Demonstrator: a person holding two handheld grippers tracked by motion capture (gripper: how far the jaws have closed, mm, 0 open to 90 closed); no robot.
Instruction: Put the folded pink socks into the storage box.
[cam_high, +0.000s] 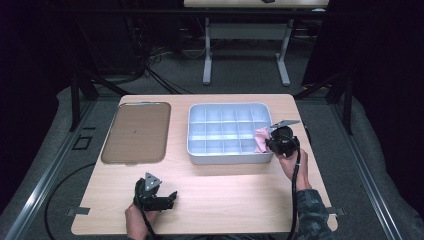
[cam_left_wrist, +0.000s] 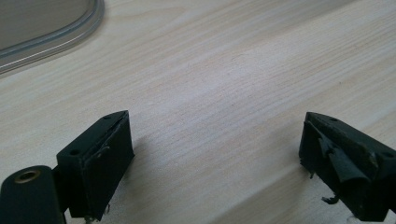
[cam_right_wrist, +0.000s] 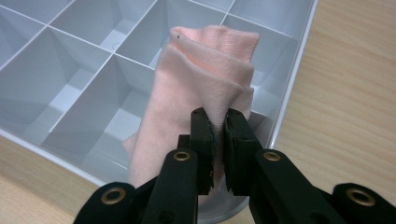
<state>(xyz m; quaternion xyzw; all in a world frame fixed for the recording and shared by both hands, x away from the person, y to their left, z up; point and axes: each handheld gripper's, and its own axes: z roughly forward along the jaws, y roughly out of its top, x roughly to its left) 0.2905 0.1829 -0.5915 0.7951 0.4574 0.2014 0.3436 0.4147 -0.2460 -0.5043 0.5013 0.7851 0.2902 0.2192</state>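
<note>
A rolled pink cloth (cam_right_wrist: 196, 88) hangs in my right gripper (cam_right_wrist: 218, 122), whose jaws are shut on its edge. It dangles over the near right corner compartments of a white divided organizer tray (cam_right_wrist: 60, 79). From the high view the same pink cloth (cam_high: 261, 139) sits at the right end of the white tray (cam_high: 200, 156), with the right gripper (cam_high: 272, 142) just beside it. My left gripper (cam_high: 172, 196) rests low over the front of the wooden table, jaws wide apart with bare wood between them (cam_left_wrist: 212, 158).
A flat brown tray (cam_high: 136, 132) with a clear rim lies left of the white tray; its rim (cam_left_wrist: 60, 37) crosses the top left of the left gripper view. The tray's other compartments look empty. Black cables trail from both grippers off the front edge.
</note>
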